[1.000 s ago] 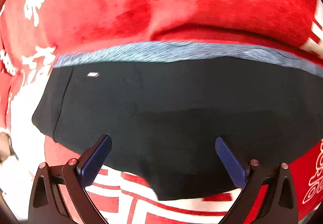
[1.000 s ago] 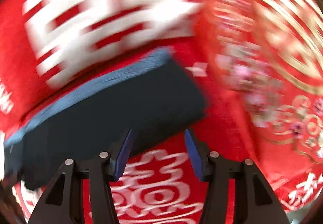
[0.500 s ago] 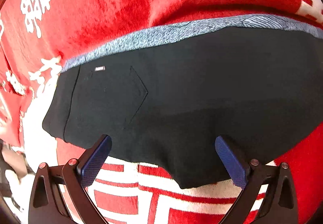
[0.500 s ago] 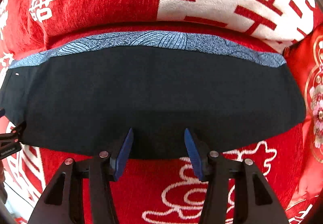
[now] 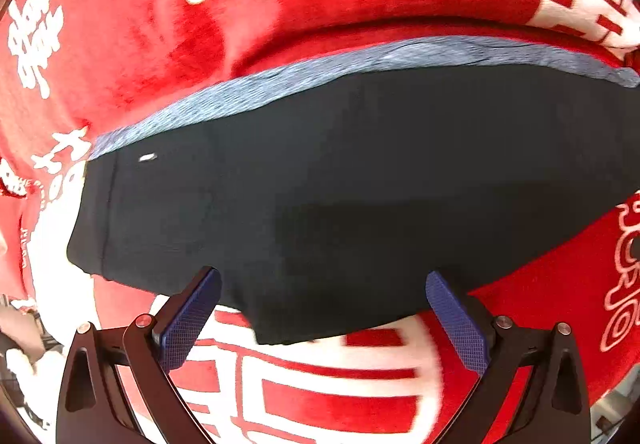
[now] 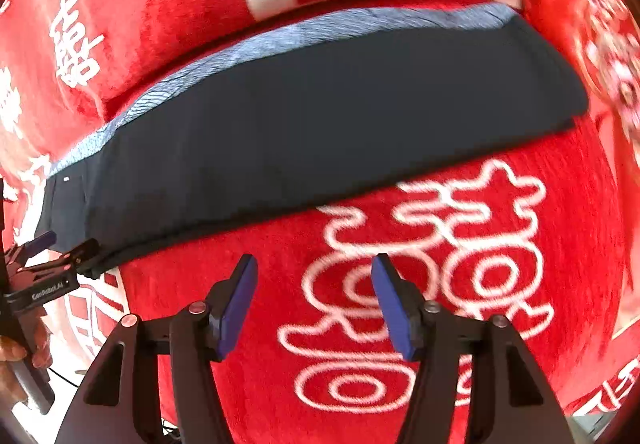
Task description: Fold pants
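Right tongs [image 6: 314, 302] now off the pants [image 6: 312, 124], opening, empty.

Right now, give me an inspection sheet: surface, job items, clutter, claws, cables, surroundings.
Surface: red blanket with white characters, plush, covering all in view.
Job's things: dark pants lying flat, folded lengthwise, blue-grey patterned band along the far edge.
Clutter: nothing seen.
Claws: left claw open, over the pants' near edge, pads not pressing; right claw opening, only blanket between its jaws.
Cables: thin dark cable at lower left of the right wrist view.
Surroundings: patterned red fabric at right.
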A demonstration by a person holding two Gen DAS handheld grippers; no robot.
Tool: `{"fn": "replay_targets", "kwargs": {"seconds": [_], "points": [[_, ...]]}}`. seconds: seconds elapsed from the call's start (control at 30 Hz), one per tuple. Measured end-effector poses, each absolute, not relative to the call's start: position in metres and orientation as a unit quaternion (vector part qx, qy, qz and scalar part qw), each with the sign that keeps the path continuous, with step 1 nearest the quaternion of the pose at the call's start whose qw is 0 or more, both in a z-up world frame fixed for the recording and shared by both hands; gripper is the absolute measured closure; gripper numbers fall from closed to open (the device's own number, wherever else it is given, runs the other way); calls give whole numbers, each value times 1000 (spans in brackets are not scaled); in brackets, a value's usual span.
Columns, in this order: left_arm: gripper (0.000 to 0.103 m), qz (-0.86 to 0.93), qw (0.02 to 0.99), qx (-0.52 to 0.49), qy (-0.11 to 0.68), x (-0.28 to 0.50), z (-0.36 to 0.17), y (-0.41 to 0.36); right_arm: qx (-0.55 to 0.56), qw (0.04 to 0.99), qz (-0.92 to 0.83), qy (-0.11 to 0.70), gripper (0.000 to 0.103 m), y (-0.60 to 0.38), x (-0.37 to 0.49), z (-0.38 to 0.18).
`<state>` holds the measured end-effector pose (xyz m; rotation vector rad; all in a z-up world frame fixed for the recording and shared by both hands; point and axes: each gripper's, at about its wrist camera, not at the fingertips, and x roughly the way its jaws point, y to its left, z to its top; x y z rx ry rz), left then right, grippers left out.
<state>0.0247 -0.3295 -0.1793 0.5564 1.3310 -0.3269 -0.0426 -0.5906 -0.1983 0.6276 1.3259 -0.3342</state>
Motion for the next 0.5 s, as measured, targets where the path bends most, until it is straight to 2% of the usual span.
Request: {"fn": "replay_targets", "kwargs": {"seconds": [0.5], "points": [[0,-216,715,277,605,-26,-179,-441,433,724,-137,519,36,-637,-112,-221]]}}
